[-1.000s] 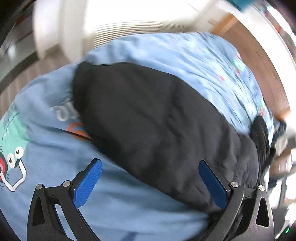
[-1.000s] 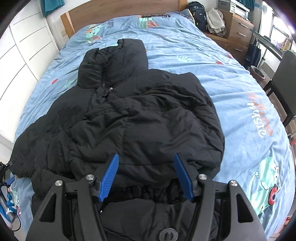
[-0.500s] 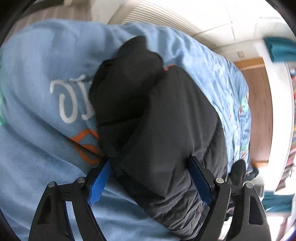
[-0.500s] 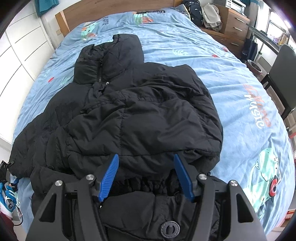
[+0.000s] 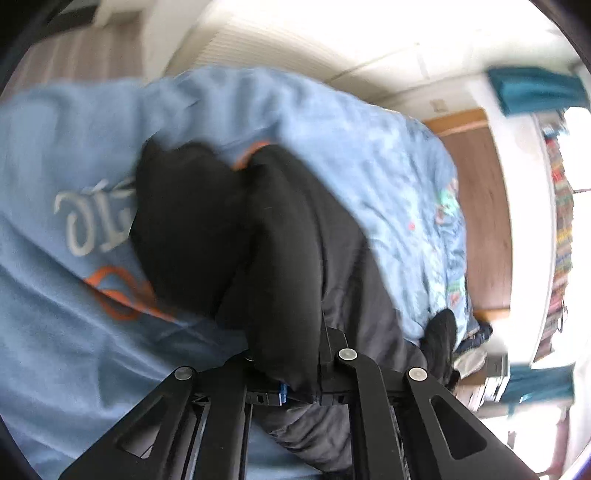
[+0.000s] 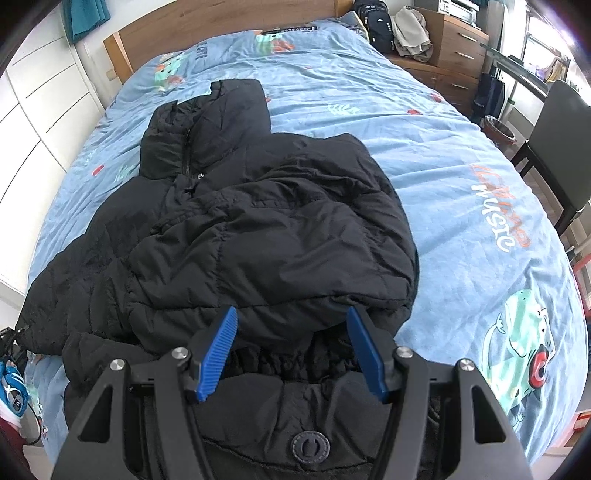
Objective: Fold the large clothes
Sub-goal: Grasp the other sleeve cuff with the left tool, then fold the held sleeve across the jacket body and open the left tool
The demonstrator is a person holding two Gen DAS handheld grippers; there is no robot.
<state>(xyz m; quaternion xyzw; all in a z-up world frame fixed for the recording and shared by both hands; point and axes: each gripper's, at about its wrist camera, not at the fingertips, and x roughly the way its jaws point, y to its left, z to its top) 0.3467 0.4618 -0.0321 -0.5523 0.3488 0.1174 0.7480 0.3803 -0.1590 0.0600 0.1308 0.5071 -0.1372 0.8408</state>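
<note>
Left wrist view blurs; jacket (image 5: 280,258) fabric hides left tool (image 5: 284,369) pads.

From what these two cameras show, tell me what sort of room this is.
A bedroom, most likely. A black puffer jacket lies spread on a wide bed with a blue cartoon-print duvet and a wooden headboard. A wooden chest of drawers stands beside the bed.

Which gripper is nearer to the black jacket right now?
Left. The left gripper has its jaws shut on a fold of the black jacket; the right gripper hangs open over its hem without gripping.
</note>
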